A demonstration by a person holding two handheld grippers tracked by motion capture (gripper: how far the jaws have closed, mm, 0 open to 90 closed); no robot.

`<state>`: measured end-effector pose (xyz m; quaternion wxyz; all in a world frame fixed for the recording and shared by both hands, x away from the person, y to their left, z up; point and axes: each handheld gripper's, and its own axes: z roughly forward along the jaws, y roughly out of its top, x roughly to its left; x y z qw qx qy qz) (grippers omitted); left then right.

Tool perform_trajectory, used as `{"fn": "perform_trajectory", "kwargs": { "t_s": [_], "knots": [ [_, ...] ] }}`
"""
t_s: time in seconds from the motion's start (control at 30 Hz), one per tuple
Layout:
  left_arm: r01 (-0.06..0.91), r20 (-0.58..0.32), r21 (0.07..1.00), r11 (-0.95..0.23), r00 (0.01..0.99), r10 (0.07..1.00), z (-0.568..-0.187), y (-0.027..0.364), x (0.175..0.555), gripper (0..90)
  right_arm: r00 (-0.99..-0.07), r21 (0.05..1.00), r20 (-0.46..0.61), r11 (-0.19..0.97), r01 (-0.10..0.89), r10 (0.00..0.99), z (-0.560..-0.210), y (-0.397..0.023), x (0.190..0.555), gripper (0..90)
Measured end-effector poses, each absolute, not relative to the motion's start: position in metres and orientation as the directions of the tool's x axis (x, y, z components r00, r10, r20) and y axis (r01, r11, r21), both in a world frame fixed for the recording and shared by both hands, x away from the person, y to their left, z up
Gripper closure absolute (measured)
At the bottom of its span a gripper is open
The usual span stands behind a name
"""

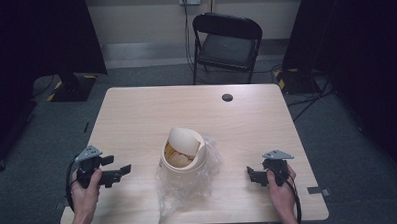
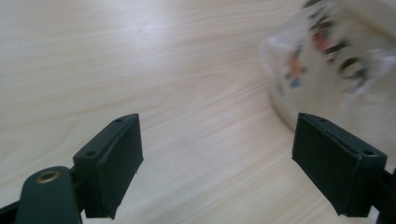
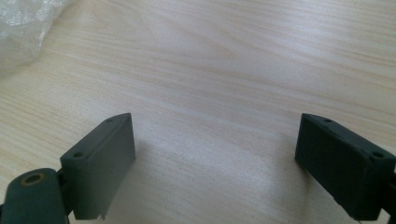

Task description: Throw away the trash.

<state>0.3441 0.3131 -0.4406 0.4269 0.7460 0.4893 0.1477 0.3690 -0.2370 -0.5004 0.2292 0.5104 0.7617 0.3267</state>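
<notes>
- Cream-coloured swing-lid bin (image 1: 183, 153) stands upright mid-tabletop (image 1: 136, 114), long axis vertical, its domed lid tipped open toward the near left, on a crumpled clear plastic bag (image 1: 181, 190); the left hand-held gripper (image 1: 119, 171) and right hand-held gripper (image 1: 252, 174) lie well apart either side.
- Left gripper view: jaws spread, nothing between; blurred printed lettering on the bag (image 2: 336, 60), upper right.
- Right gripper view: jaws spread over bare wood; a corner of the bag (image 3: 23, 28).

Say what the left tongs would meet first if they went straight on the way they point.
Probably the clear plastic bag around the beige bin; the open left tongs point at it, though depth is unclear.
</notes>
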Motion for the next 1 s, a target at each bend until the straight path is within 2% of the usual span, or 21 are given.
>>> {"fn": "perform_trajectory", "kwargs": {
  "t_s": [0.23, 0.57, 0.73, 0.83, 0.93, 1.0],
  "knots": [
    [0.65, -0.172, 0.743, -0.158, 0.413, 0.894, -0.466, 0.321, 0.348, 15.9, -0.373, 0.732, -0.016, 0.265, 0.628, 0.928, -0.5, -0.237, 0.369, 11.1],
    [0.656, -0.079, 0.718, -0.233, 0.41, 0.909, -0.488, 0.313, 0.348, 16.0, -0.374, 0.732, -0.016, 0.266, 0.628, 0.927, -0.5, -0.237, 0.369, 11.1],
    [0.647, -0.051, 0.715, -0.264, 0.425, 0.904, -0.492, 0.307, 0.35, 16.1, -0.374, 0.732, -0.016, 0.266, 0.628, 0.927, -0.5, -0.237, 0.369, 11.1],
    [0.655, -0.049, 0.714, -0.249, 0.402, 0.915, -0.497, 0.307, 0.352, 15.9, -0.373, 0.732, -0.016, 0.266, 0.628, 0.928, -0.5, -0.237, 0.369, 11.1],
    [0.648, -0.018, 0.718, -0.255, 0.384, 0.923, -0.499, 0.306, 0.354, 15.1, -0.374, 0.732, -0.016, 0.266, 0.628, 0.927, -0.5, -0.237, 0.369, 11.1],
    [0.638, -0.014, 0.729, -0.248, 0.376, 0.927, -0.501, 0.304, 0.355, 11.2, -0.374, 0.732, -0.016, 0.266, 0.628, 0.927, -0.5, -0.237, 0.369, 11.1]
  ]
}}
